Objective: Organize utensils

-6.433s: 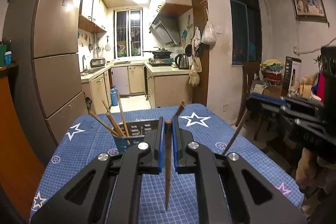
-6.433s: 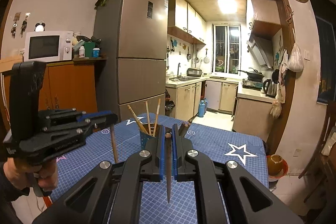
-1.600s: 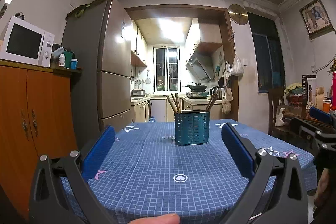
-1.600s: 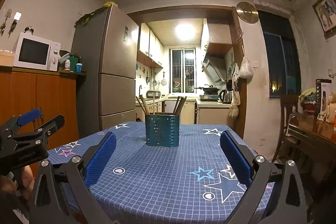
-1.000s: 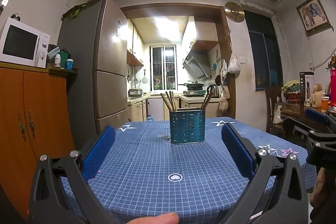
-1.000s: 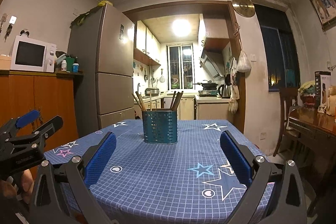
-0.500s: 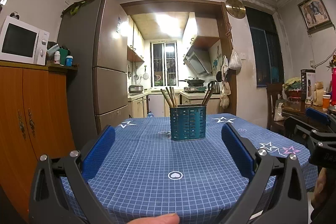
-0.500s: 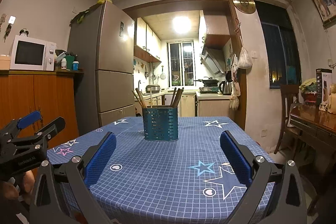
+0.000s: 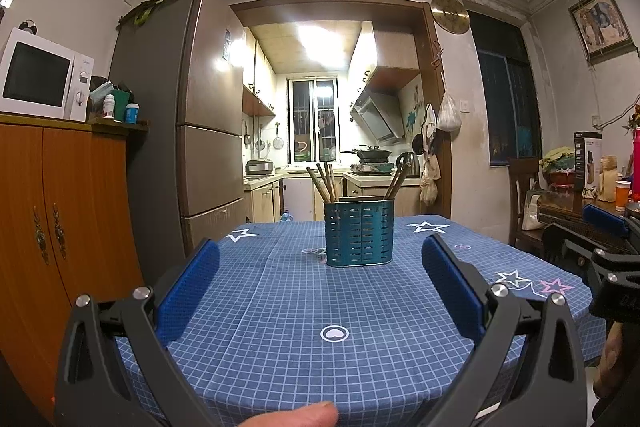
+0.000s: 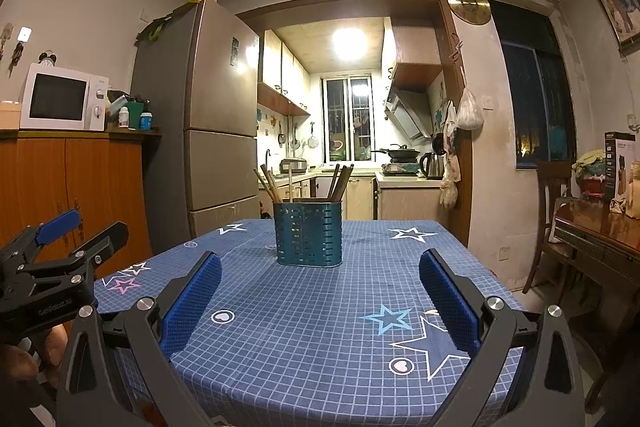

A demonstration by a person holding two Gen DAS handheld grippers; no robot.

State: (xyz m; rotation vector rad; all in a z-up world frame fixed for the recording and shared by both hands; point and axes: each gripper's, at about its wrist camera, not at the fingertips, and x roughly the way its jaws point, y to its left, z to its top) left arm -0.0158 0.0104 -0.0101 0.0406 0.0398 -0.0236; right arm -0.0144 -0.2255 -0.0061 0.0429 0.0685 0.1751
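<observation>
Teal perforated metal holder (image 9: 359,233) of upright wooden chopsticks (image 9: 325,183), dead ahead of left gripper (image 9: 320,287) and right gripper (image 10: 320,287); both released wide, empty, well apart from it.

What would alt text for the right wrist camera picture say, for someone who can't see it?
A teal utensil holder full of chopsticks stands on a blue star-patterned tablecloth. The right gripper frames it, wide open and empty. The left gripper, also open, shows at the left edge; a fridge and lit kitchen lie behind.
</observation>
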